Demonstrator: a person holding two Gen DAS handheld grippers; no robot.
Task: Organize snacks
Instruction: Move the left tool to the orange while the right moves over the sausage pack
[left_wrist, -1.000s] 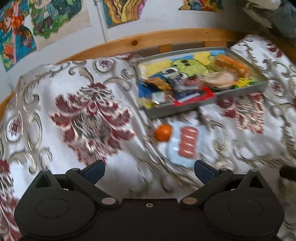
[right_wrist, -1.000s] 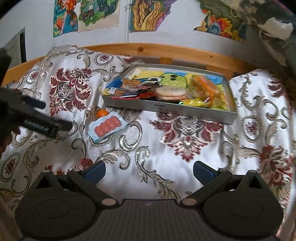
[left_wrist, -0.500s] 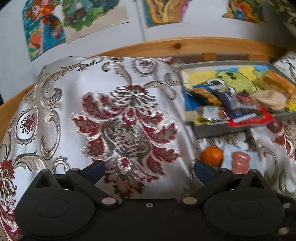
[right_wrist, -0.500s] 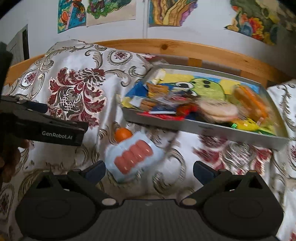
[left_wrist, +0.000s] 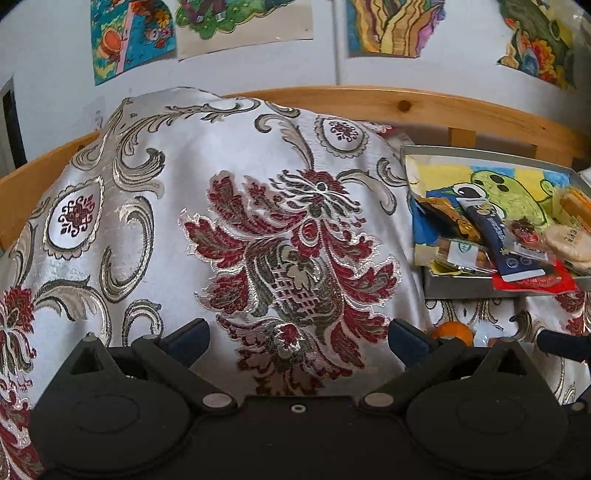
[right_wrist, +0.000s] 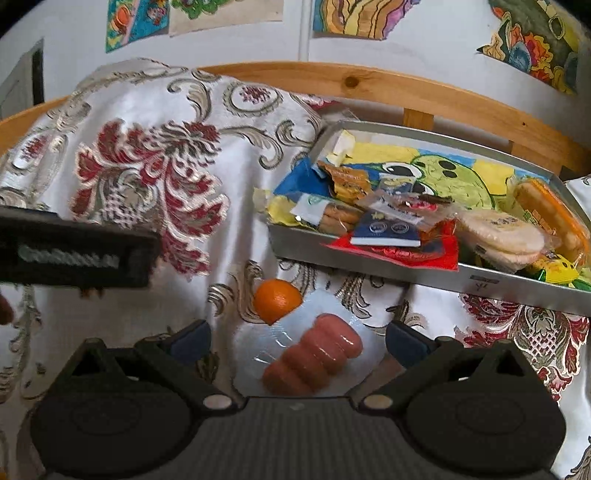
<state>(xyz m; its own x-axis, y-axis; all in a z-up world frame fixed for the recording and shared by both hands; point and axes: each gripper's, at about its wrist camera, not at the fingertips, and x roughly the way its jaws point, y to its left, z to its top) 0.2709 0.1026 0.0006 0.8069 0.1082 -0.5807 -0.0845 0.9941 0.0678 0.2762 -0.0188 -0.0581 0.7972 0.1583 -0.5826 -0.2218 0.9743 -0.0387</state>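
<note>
So I'm hovering my right gripper (right_wrist: 297, 339) over the sausage pack (right_wrist: 314, 354), jaws spread wide with nothing in them, one finger either side of it, because that looks like the next thing to grab. It's lying flat on the bedspread (right_wrist: 147, 177) just in front of the tray (right_wrist: 517, 291), with the orange (right_wrist: 277, 300) touching its far corner. That's two snacks still sitting outside the tray: one orange, one pack showing four sausages. Inside the tray it's a heap, wrappers overlapping, so I can't give a proper count there; a couple of round rice cakes (right_wrist: 498, 232) and an orange-wrapped pack (right_wrist: 550, 214) stand out. My left gripper (left_wrist: 297, 343) is also wide and empty, parked off to the side over bare fabric, I'm guessing to keep out of the way.
</note>
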